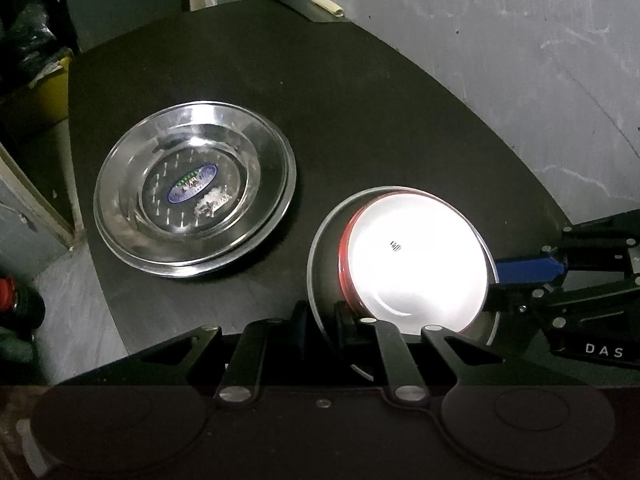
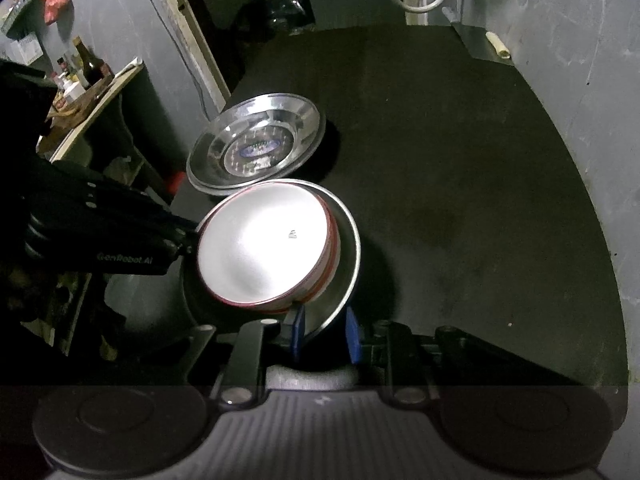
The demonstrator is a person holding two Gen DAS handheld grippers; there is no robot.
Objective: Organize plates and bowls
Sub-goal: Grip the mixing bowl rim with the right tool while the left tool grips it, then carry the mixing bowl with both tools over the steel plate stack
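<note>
A white bowl with a red outside [image 1: 416,264] [image 2: 264,244] sits tilted inside a grey steel dish [image 1: 320,264] [image 2: 348,248]. My left gripper [image 1: 322,316] [image 2: 192,236] is shut on the dish's near rim, black fingers on either side. My right gripper [image 2: 325,328] [image 1: 496,280], with blue pads [image 2: 298,328], clamps the opposite rim. The dish casts a shadow on the black table [image 1: 360,80]; whether it touches the table I cannot tell. A stack of shiny steel plates [image 1: 196,188] [image 2: 256,144] with a blue label lies to the left, apart from the dish.
The round black table [image 2: 460,160] ends near the plates on the left. A grey wall [image 1: 520,60] stands behind and to the right. A yellow bin [image 1: 48,92], a red-capped bottle [image 1: 12,300] and a side shelf with bottles [image 2: 80,76] are off the left edge.
</note>
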